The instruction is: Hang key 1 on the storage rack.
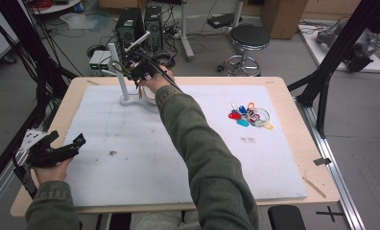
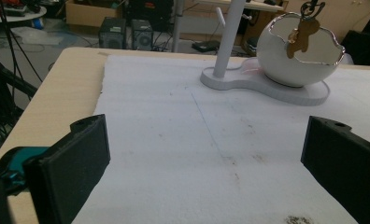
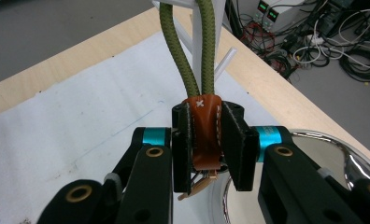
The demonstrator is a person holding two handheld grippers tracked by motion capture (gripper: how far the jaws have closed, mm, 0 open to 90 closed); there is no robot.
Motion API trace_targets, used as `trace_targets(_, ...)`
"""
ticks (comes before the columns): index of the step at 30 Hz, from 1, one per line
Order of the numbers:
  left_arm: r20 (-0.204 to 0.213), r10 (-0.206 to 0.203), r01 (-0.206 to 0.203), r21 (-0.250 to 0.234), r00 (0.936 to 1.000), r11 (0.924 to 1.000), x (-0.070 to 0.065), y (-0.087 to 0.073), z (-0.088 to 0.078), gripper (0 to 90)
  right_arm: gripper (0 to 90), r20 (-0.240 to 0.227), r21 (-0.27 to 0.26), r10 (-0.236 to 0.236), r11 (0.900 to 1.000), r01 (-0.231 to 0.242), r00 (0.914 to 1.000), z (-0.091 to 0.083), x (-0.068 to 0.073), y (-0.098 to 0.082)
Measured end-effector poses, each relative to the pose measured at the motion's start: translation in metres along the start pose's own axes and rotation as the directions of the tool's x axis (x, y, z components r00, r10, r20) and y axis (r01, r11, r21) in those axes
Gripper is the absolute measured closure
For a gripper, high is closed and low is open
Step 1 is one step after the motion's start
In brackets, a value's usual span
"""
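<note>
The desk [image 1: 298, 158] carried a white stand [image 2: 230, 42] with its bowl [image 2: 309, 70]. The right hand-held gripper [image 3: 206, 140] clamped the brown-tabbed green cord keychain [image 3: 204, 135] above the bowl; depositing remained. The left hand-held gripper [image 2: 206, 158] rested wide, empty. The key bunch [image 1: 249, 116] lay untouched.

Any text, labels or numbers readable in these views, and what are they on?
None can be read.
Brown leather tab: a stitched white "x", no lettering.
Power supply displays: green digits, too blurred.
White mat: small dark print near the key tags, too small.
Key tags: no lettering to make out.
</note>
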State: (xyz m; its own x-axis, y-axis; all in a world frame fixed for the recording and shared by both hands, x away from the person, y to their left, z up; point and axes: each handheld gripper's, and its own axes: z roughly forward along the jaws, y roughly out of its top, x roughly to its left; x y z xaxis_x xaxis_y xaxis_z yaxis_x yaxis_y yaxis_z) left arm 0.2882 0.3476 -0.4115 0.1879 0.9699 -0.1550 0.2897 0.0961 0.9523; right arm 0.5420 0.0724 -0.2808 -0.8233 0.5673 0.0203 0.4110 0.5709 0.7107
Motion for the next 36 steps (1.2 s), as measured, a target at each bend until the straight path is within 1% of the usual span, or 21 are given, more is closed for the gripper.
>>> trace_targets(3,-0.001,-0.001,0.001,0.0,1.0,1.0,0.0,0.0,0.0,1.8,70.2,-0.007,-0.009,0.012,1.0,-0.012,0.9999,0.0,-0.001,-0.002)
trace_targets(5,-0.001,-0.001,0.001,-0.001,1.0,1.0,0.0,0.0,0.0,1.7,62.9,-0.018,-0.005,0.035,0.999,-0.035,0.9992,-0.002,-0.001,-0.002)
trace_targets(8,-0.001,0.0,0.0,-0.002,1.0,1.0,-0.001,0.0,0.0,1.8,51.3,-0.014,-0.01,0.051,0.999,-0.051,0.9986,-0.007,-0.002,-0.003)
trace_targets(9,-0.001,0.0,0.0,-0.002,1.0,1.0,-0.001,0.0,0.0,1.7,48.4,-0.013,-0.013,0.055,0.998,-0.055,0.9984,-0.01,-0.002,-0.003)
trace_targets(10,0.0,-0.001,0.001,-0.002,1.0,1.0,-0.001,0.0,0.0,1.7,48.4,-0.013,-0.013,0.055,0.998,-0.055,0.9984,-0.01,-0.002,-0.003)
trace_targets(11,0.0,-0.001,0.001,-0.003,1.0,1.0,-0.001,0.0,0.0,1.7,43.1,-0.005,-0.019,0.073,0.997,-0.073,0.9973,-0.014,-0.003,-0.003)
trace_targets(13,0.001,-0.002,0.002,-0.005,1.0,1.0,-0.001,0.0,0.0,1.8,38.6,-0.011,-0.023,0.091,0.996,-0.091,0.9958,-0.019,-0.005,-0.003)
trace_targets(15,0.001,-0.001,0.001,-0.004,1.0,1.0,-0.001,0.0,0.0,1.7,34.0,-0.002,-0.027,0.105,0.994,-0.105,0.9945,-0.023,-0.007,-0.004)
trace_targets(19,0.002,-0.002,0.002,-0.004,1.0,1.0,-0.001,0.0,0.0,1.7,27.2,0.001,-0.032,0.118,0.992,-0.118,0.993,-0.029,-0.009,-0.008)
trace_targets(20,0.001,-0.002,0.002,-0.003,1.0,1.0,-0.001,0.0,0.001,1.7,27.2,0.001,-0.032,0.118,0.992,-0.118,0.993,-0.029,-0.009,-0.008)
trace_targets(21,0.002,-0.002,0.002,-0.004,1.0,1.0,-0.001,0.001,0.001,1.8,24.4,0.006,-0.025,0.133,0.991,-0.132,0.9911,-0.031,-0.011,-0.01)
trace_targets(22,0.002,-0.002,0.002,-0.004,1.0,1.0,-0.001,0.001,0.001,1.8,24.4,0.006,-0.025,0.133,0.991,-0.132,0.9911,-0.031,-0.011,-0.01)
trace_targets(23,0.001,-0.001,0.001,-0.004,1.0,1.0,-0.001,0.001,0.002,1.7,22.4,0.016,-0.026,0.133,0.991,-0.132,0.991,-0.034,-0.013,-0.012)
trace_targets(24,0.004,0.0,0.0,0.0,1.0,1.0,-0.001,0.001,0.002,1.7,21.6,0.012,-0.026,0.142,0.99,-0.142,0.9897,-0.036,-0.014,-0.013)
trace_targets(27,0.004,0.003,-0.003,0.001,1.0,1.0,-0.002,0.001,0.003,1.7,20.1,0.011,-0.029,0.137,0.99,-0.137,0.9905,-0.04,-0.015,-0.015)
trace_targets(28,0.006,0.003,-0.003,0.003,1.0,1.0,-0.002,0.001,0.004,1.7,19.6,0.01,-0.029,0.147,0.989,-0.146,0.9892,-0.041,-0.015,-0.017)
trace_targets(29,0.006,0.003,-0.003,0.003,1.0,1.0,-0.002,0.001,0.004,1.7,18.7,0.011,-0.031,0.138,0.99,-0.138,0.9904,-0.043,-0.017,-0.018)
trace_targets(33,0.01,0.008,-0.008,0.004,0.9999,1.0,-0.003,0.001,0.005,1.7,13.5,0.026,-0.03,0.153,0.988,-0.152,0.988,-0.048,-0.02,-0.024)
trace_targets(34,0.009,0.008,-0.008,0.005,0.9999,1.0,-0.003,0.001,0.005,1.7,13.5,0.026,-0.03,0.153,0.988,-0.152,0.988,-0.048,-0.02,-0.024)
trace_targets(35,0.009,0.008,-0.008,0.004,0.9999,1.0,-0.003,0.001,0.006,1.7,11.9,0.044,-0.026,0.143,0.99,-0.142,0.9888,-0.05,-0.023,-0.028)
trace_targets(36,0.011,0.009,-0.009,0.004,0.9999,1.0,-0.003,0.002,0.006,1.7,11.1,0.048,-0.022,0.145,0.989,-0.144,0.9883,-0.051,-0.024,-0.03)
